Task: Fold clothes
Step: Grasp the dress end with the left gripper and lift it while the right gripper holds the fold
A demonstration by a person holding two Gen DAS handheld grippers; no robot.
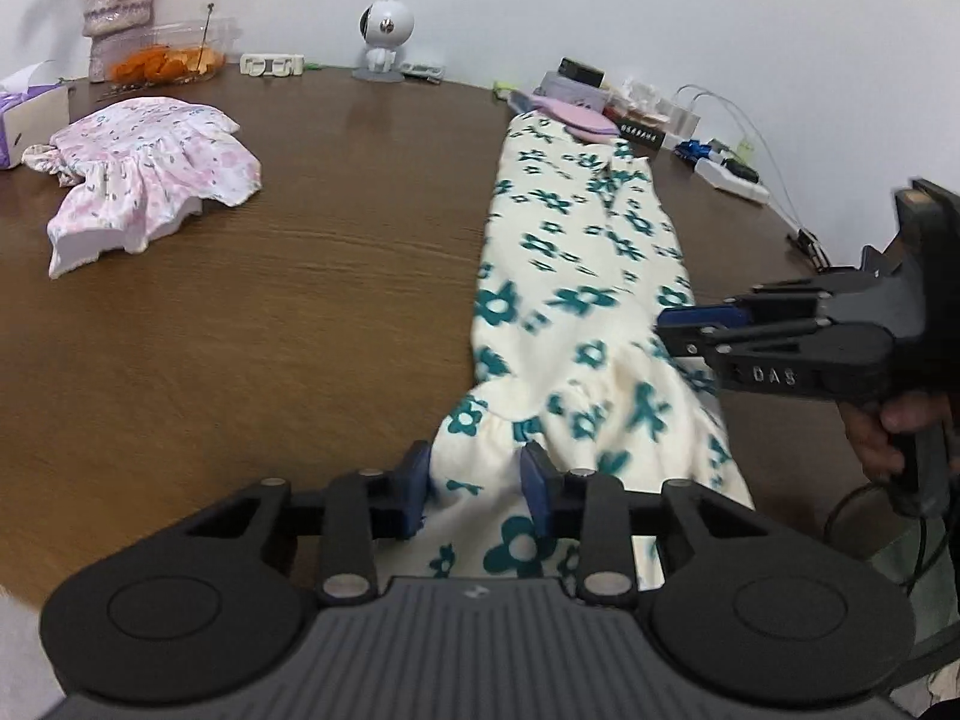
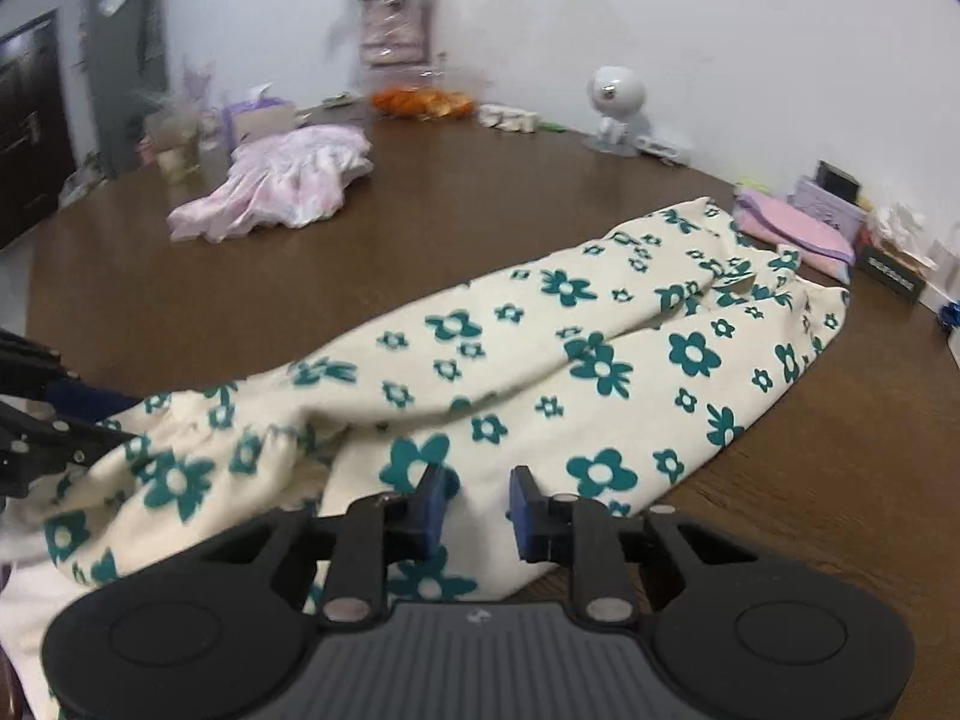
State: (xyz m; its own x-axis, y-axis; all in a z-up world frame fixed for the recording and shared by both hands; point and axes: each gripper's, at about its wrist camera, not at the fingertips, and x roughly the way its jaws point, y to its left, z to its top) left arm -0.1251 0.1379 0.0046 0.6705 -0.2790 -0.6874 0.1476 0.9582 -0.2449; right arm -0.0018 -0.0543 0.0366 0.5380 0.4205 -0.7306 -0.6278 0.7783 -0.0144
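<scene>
On the brown bench (image 1: 270, 300), your left fingers (image 1: 474, 495) pinch the floral dress (image 1: 570, 300) hem; right fingers (image 2: 477, 507) apart above it: grip the hem level

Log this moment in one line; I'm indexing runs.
dress: lengthwise on table | left gripper: over hem | right gripper: above dress

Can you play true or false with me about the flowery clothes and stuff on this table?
1. The cream dress has green flowers. True.
2. The pink dress lies on top of the cream dress. False: they lie apart on the brown table.
3. A little white robot toy stands by the wall. True.
4. The table is bright blue. False: it is dark brown wood.
5. The left gripper has cloth between its jaws. True.
</scene>
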